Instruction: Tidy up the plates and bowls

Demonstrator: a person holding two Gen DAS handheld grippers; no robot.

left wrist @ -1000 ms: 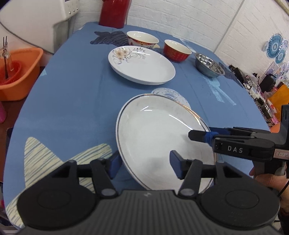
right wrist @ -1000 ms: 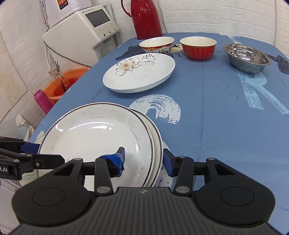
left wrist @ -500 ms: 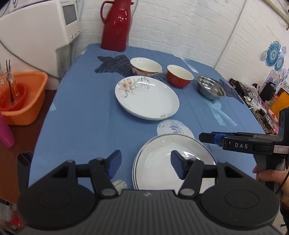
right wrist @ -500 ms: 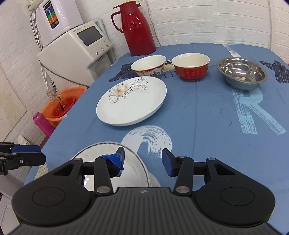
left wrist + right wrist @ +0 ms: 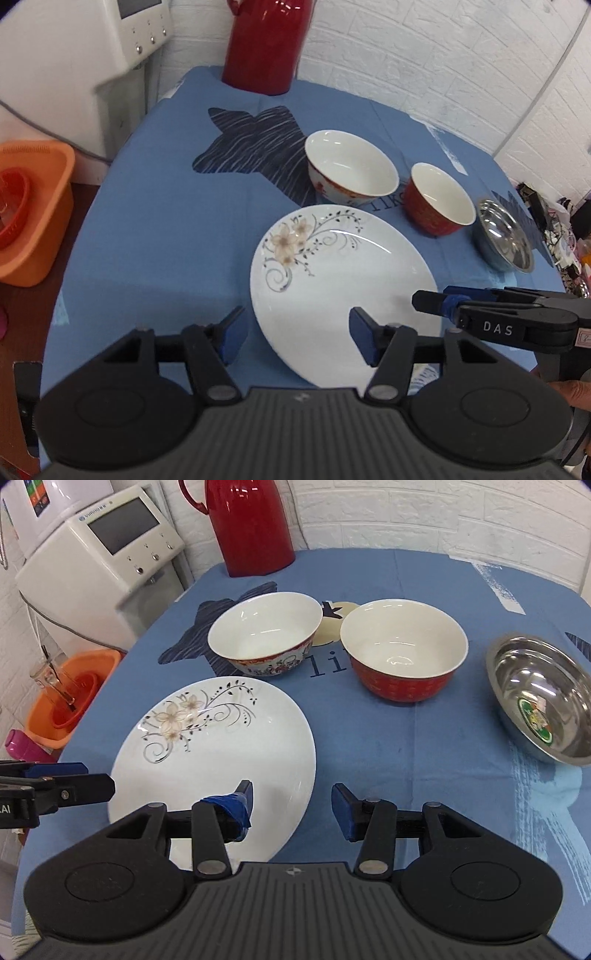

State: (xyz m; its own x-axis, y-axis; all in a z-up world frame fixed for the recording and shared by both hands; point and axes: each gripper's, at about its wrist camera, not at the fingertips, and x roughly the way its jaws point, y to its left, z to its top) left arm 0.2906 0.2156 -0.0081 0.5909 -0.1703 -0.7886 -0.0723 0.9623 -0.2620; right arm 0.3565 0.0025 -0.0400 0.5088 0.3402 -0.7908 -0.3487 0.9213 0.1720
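L wrist: left gripper [image 5: 293, 334] jaws wide, empty, astride near-left rim of flower plate [image 5: 343, 284] on bench [image 5: 155, 236]. R wrist: right gripper [image 5: 291, 805] jaws wide, at plate's near-right rim. Pinch opposite rims evenly, lift level.

Quick count of what's on the desk [image 5: 369, 738]: one plate, the white floral plate [image 5: 221, 753], sitting around 7 o'clock. Three bowls in a row behind it: the white bowl with red pattern [image 5: 264, 635] at roughly 11, the red bowl [image 5: 402, 653] at about 1, and the steel bowl [image 5: 543, 698] out at 3. One red thermos [image 5: 251, 524] at 12. Off the desk, one orange basin [image 5: 70, 694] at 9 and one white machine [image 5: 99, 554] at 10. Two claws: left claw [image 5: 295, 332], right claw [image 5: 291, 808].
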